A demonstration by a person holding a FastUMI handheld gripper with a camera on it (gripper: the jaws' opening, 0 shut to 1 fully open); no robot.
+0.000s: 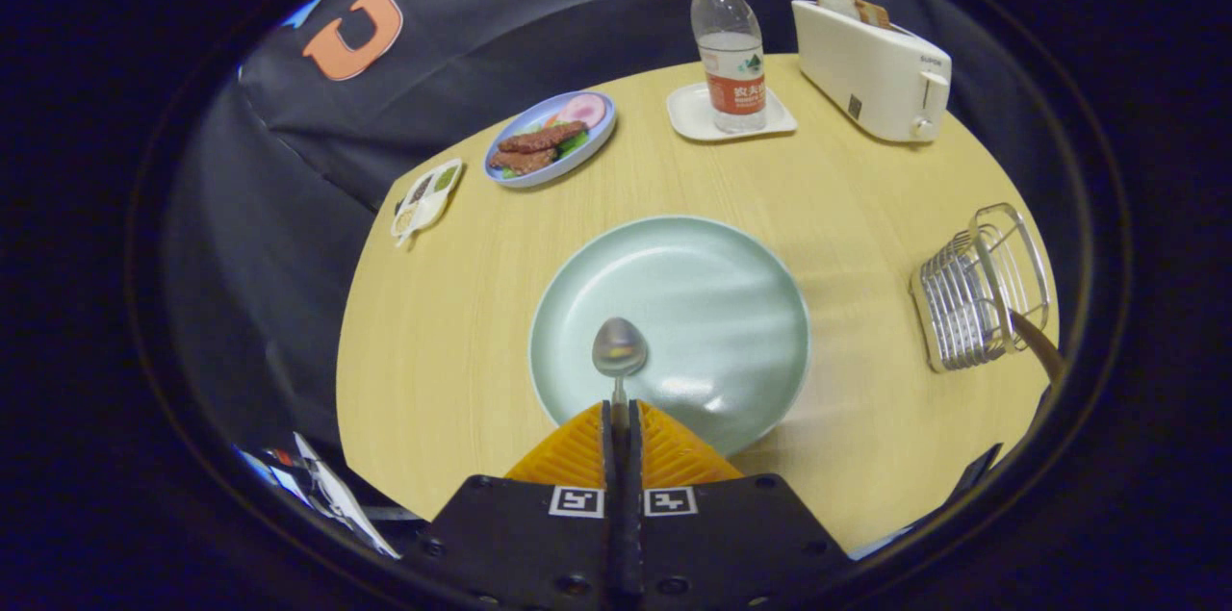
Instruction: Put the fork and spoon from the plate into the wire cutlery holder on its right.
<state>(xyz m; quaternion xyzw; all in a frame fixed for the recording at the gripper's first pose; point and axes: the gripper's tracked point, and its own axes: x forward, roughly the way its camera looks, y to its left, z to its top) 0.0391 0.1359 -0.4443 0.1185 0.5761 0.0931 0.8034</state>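
My gripper (621,411) is shut on the handle of a metal spoon (619,347), whose bowl sticks out ahead of the fingertips over the near part of a pale green plate (731,303). The plate lies on the wooden table just beyond the fingers and holds nothing else that I can see. The wire cutlery holder (977,289) stands to the right of the plate near the table's edge. A brown handle (1039,346) sticks out of the holder toward the near right.
At the back of the round wooden table (452,351) stand a water bottle (731,53) on a small white tray, a white toaster (871,67) with bread in it, a blue plate of food (551,140) and a small divided sauce dish (426,197).
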